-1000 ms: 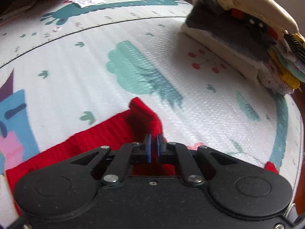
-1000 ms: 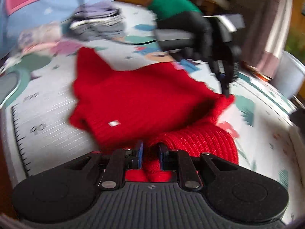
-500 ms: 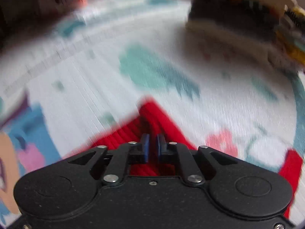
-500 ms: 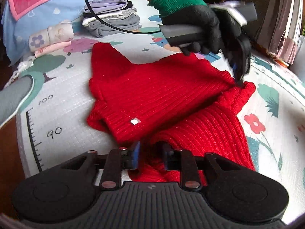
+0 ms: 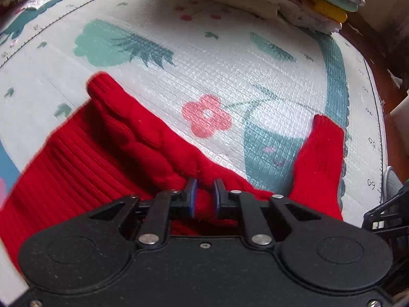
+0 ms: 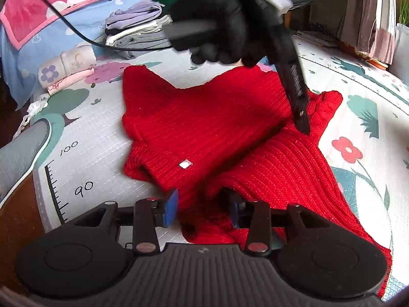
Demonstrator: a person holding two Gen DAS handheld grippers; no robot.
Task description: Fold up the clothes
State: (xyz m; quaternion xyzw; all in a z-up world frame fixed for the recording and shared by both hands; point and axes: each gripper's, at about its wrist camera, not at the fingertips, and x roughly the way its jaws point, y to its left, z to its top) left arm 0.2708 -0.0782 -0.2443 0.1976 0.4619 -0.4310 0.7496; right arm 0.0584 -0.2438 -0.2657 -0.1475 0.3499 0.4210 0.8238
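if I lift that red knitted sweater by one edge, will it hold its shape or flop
The red ribbed-knit sweater will probably flop: it already lies in soft folds on the play mat. Its thick knit suggests some weight, so the free sleeve would likely hang and drag. The coarse ribbing probably grips well and won't slip.

A red knitted sweater point(image 6: 204, 128) lies on a printed play mat, partly folded. Its ribbed body is spread flat with a small white tag showing on the front, near the lower edge of the fold. One sleeve point(image 6: 286, 168), in a thicker rib, is folded diagonally across the body, running from the near edge up toward a bunched cable-knit corner at the far right. In the left wrist view the same cable-knit edge point(image 5: 143, 133) forms a raised ridge along the fabric, and another sleeve end point(image 5: 319, 163) sticks out separately to the right, resting on the mat.
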